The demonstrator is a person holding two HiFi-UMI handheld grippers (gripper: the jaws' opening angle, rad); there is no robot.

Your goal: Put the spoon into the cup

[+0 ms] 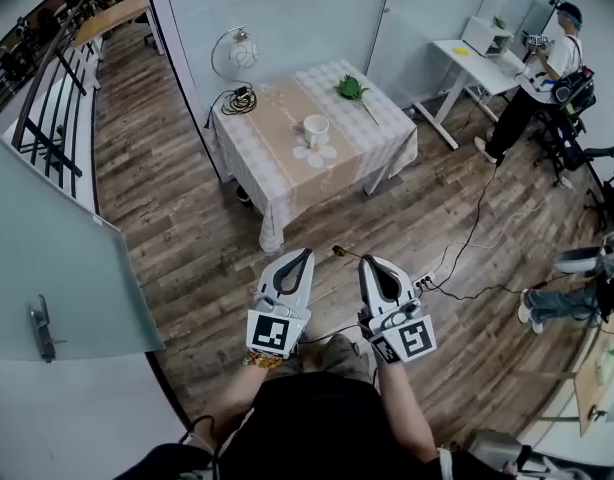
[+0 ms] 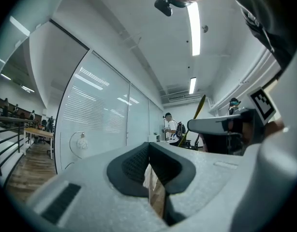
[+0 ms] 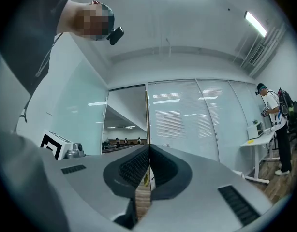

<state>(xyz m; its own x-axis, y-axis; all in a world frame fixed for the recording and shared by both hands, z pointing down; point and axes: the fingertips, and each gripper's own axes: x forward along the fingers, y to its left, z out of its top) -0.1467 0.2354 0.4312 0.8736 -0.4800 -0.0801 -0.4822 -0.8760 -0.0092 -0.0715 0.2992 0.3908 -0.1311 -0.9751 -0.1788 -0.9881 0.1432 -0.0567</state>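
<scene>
Gripping spoon w/ right gripper; left gripper closed, empty; cup well apart.

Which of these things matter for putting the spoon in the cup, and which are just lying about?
For the job: spoon, held in the right gripper; cup on the table.
Lying about: fan, coiled cable, green leafy sprig, white desk.

Bright, even light comes from ceiling strip lights, blown out white; shadows are soft. Fisheye bending warps all views; both gripper views have dark corners. The left gripper blurs near its lens.
</scene>
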